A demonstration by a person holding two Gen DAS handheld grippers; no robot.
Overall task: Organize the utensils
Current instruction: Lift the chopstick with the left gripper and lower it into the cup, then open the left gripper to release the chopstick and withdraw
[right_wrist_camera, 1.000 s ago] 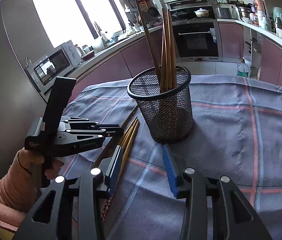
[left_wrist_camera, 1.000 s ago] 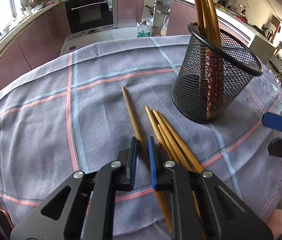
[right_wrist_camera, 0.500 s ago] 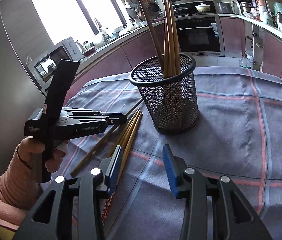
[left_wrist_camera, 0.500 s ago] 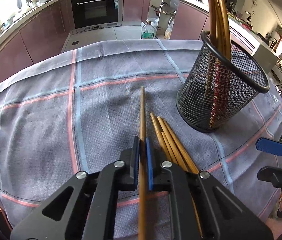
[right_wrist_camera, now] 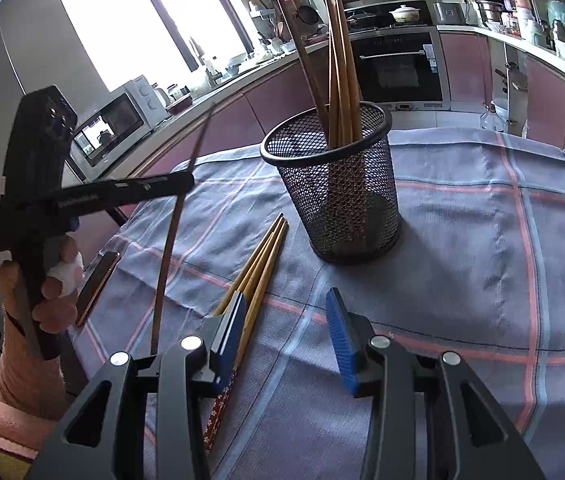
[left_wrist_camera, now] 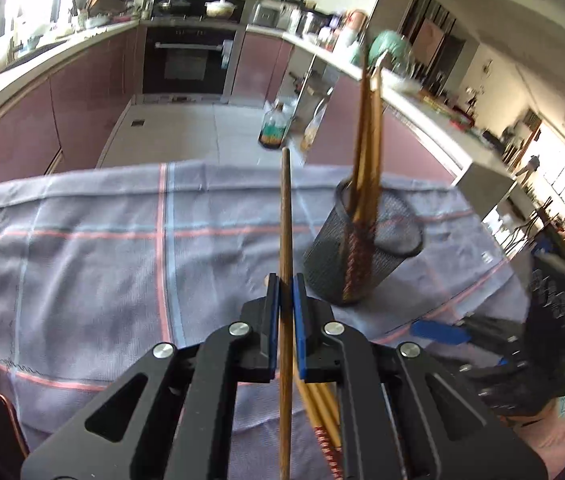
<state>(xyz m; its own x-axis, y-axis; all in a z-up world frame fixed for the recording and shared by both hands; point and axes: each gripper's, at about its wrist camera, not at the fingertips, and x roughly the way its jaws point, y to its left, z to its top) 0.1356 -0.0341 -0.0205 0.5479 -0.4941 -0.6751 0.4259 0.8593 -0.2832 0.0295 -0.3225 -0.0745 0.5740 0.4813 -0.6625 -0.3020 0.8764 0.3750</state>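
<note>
My left gripper is shut on a dark brown chopstick, which hangs in the air above the checked cloth. In the right wrist view the same chopstick stands steeply, tip up, pinched in the left gripper held by a hand in a pink sleeve. A black mesh cup stands mid-table with several chopsticks upright in it. A few light wooden chopsticks lie on the cloth left of the cup. My right gripper is open just above the cloth, its left finger over those chopsticks.
A phone lies near the table's left edge. The table is covered by a grey-blue cloth with pink stripes. Kitchen cabinets, an oven and a microwave stand beyond the table.
The left gripper closed on the dark chopstick and lifted it off the cloth, tilting it steeply upward. The right gripper stayed where it was.
</note>
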